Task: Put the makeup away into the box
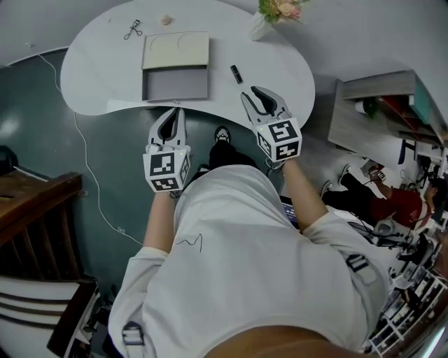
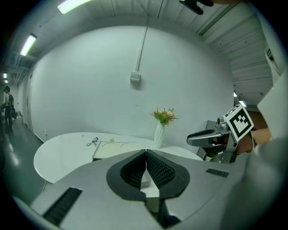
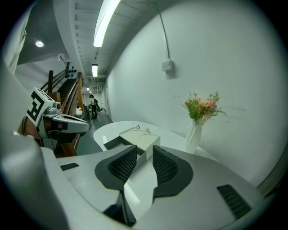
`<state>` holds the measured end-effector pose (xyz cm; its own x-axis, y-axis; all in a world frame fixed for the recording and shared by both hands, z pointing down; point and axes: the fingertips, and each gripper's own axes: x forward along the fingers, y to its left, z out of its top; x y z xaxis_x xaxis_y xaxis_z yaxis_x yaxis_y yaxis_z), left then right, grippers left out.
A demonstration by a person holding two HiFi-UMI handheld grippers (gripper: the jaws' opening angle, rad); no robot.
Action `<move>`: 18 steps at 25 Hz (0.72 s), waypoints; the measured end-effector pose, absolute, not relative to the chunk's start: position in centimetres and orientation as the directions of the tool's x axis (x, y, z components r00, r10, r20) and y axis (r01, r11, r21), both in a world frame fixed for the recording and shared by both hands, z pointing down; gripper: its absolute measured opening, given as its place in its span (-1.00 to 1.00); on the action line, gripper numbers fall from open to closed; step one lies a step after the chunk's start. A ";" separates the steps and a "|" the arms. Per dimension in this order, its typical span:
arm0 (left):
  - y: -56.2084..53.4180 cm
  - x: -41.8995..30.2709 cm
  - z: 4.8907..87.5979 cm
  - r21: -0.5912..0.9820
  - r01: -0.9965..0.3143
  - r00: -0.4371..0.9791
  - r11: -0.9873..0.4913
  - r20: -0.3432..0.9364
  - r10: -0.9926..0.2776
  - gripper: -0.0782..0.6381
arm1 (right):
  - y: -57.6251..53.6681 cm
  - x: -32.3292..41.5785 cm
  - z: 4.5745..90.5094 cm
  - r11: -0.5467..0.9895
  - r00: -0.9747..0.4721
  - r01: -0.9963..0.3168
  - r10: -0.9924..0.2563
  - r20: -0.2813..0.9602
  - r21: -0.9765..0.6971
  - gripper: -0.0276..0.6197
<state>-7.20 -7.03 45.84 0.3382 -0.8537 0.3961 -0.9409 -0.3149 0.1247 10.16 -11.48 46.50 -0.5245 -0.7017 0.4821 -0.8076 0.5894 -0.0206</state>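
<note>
On the white table (image 1: 91, 70) lies the box, a grey open tray (image 1: 176, 84) with a beige lid (image 1: 176, 50) behind it. A small black makeup stick (image 1: 236, 73) lies to the right of the box. An eyelash curler (image 1: 134, 29) and a small pale puff (image 1: 166, 19) lie at the far side. My left gripper (image 1: 173, 112) hovers at the table's near edge by the tray, shut and empty (image 2: 146, 152). My right gripper (image 1: 253, 91) is near the black stick, open with nothing between its jaws (image 3: 144, 150). The box (image 3: 135, 139) lies ahead of it.
A white vase with flowers (image 1: 260, 26) stands at the table's far right. A wooden stair (image 1: 35, 189) is at the left, a shelf unit (image 1: 378, 105) at the right. A thin cable (image 1: 87, 161) trails on the floor. A person (image 1: 392, 203) sits at the right.
</note>
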 end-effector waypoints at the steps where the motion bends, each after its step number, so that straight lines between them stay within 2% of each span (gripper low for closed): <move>1: -7.8 -6.8 46.3 0.130 -0.941 0.338 -0.312 0.407 -0.849 -0.73 | -12.4 10.5 47.3 0.591 -0.524 -0.806 -0.693 0.496 -0.027 -0.58; 6: -10.7 -6.8 50.4 0.202 -0.956 0.286 -0.210 0.504 -0.815 -0.73 | -16.3 11.3 51.9 0.619 -0.536 -0.783 -0.619 0.574 -0.063 -0.58; 14: -12.7 -7.2 54.8 0.144 -0.983 0.177 -0.112 0.612 -0.771 -0.73 | -20.3 12.0 58.9 0.655 -0.540 -0.750 -0.524 0.659 -0.094 -0.58; 18: -12.5 -6.9 56.4 0.135 -0.985 0.169 -0.105 0.659 -0.733 -0.73 | -21.4 11.6 61.8 0.648 -0.525 -0.754 -0.494 0.693 -0.109 -0.55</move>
<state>-6.95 -12.53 56.42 0.1686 -0.7330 0.6590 -0.9853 -0.1055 0.1347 11.64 -21.44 61.83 -0.5254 -0.4941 0.6927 -0.7537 0.6481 -0.1094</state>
